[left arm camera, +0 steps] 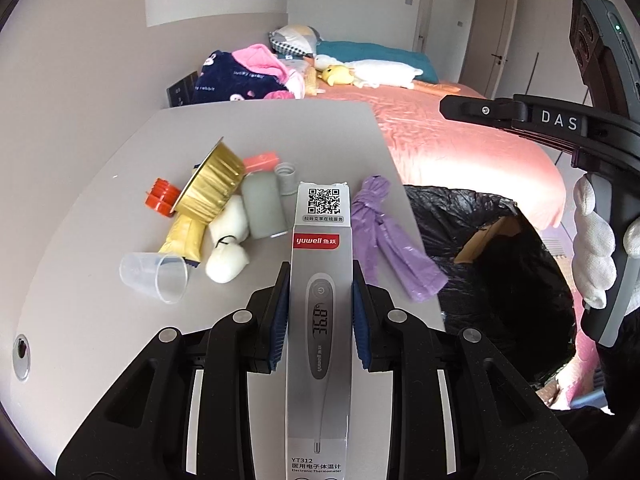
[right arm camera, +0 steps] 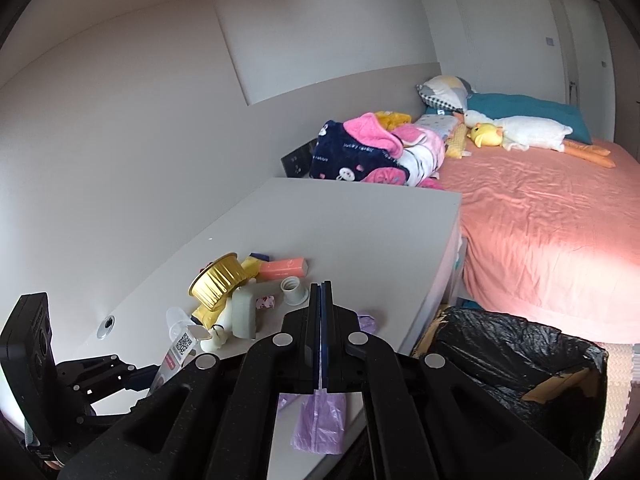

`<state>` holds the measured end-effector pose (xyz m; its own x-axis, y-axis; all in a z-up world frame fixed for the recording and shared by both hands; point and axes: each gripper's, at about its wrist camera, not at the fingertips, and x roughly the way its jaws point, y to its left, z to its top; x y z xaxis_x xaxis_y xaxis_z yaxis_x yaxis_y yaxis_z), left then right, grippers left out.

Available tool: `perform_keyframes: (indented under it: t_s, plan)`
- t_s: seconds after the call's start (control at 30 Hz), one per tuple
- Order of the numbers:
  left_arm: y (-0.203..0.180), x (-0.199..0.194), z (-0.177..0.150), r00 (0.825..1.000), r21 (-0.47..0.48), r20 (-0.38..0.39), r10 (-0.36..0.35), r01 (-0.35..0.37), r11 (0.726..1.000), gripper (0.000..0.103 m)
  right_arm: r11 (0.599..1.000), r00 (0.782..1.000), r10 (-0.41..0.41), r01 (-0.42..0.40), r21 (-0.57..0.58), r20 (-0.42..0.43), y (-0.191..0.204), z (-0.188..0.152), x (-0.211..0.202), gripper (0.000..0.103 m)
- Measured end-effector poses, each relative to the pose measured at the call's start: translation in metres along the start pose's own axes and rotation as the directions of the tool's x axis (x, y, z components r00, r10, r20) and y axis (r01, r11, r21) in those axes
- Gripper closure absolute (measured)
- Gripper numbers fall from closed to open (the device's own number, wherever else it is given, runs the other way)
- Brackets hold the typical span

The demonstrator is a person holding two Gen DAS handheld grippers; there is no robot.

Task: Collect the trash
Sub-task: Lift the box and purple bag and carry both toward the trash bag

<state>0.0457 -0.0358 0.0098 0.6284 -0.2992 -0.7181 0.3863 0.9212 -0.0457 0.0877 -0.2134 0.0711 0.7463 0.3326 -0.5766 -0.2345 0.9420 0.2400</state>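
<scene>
Thermometer box (left arm camera: pixel 320 280) clamped between left tool (left arm camera: pixel 320 312) pads; right tool (right arm camera: pixel 321 340) clenched on purple bag (right arm camera: pixel 320 420).

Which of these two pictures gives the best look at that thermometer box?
The left wrist view: the thermometer box fills the centre, clamped between the left claw pads, its printed face readable. The right wrist view shows only its QR-code end, small, at lower left, partly hidden behind the claw's frame.

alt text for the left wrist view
The left gripper holds a thermometer box between its jaws above a grey table strewn with trash. A black-lined bin stands right of the table.
</scene>
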Motion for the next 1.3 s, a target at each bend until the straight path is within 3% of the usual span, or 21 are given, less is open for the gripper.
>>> perform_keyframes:
  t_s: [0.13,0.23,0.8,1.17,1.2,1.27,1.3]
  plan:
    - [-0.006,-0.005,-0.001,1.0,0.0,0.009,-0.003,0.003,1.0,0.076,1.0,0.997,-0.006,0.006,-0.006,-0.075,-0.002,-0.005,0.009,0.098]
    - [-0.006,-0.007,-0.003,1.0,-0.006,0.011,-0.002,0.002,1.0,0.076,0.999,0.995,-0.04,0.038,-0.028,-0.09,0.002,-0.017,0.016,0.044]
    - [0.01,0.002,-0.014,0.999,-0.046,-0.027,0.021,-0.023,0.999,0.076,0.996,0.964,-0.067,0.048,-0.078,-0.256,0.01,-0.062,0.073,0.045]
    - [0.014,0.01,-0.013,0.999,-0.057,-0.042,0.017,-0.019,0.998,0.076,0.986,0.947,-0.13,0.092,-0.138,-0.294,0.012,-0.076,0.088,0.067]
    - [0.014,0.01,-0.013,0.999,-0.059,-0.043,0.018,-0.02,0.998,0.076,0.985,0.947,-0.133,0.094,-0.144,-0.292,0.013,-0.077,0.088,0.071]
    - [0.014,0.01,-0.014,0.999,-0.06,-0.043,0.018,-0.02,0.998,0.076,0.982,0.946,-0.146,0.104,-0.156,-0.289,0.013,-0.078,0.089,0.09]
    - [0.013,0.01,-0.013,0.999,-0.06,-0.043,0.017,-0.02,0.998,0.076,0.982,0.946,-0.147,0.104,-0.159,-0.289,0.013,-0.078,0.088,0.094]
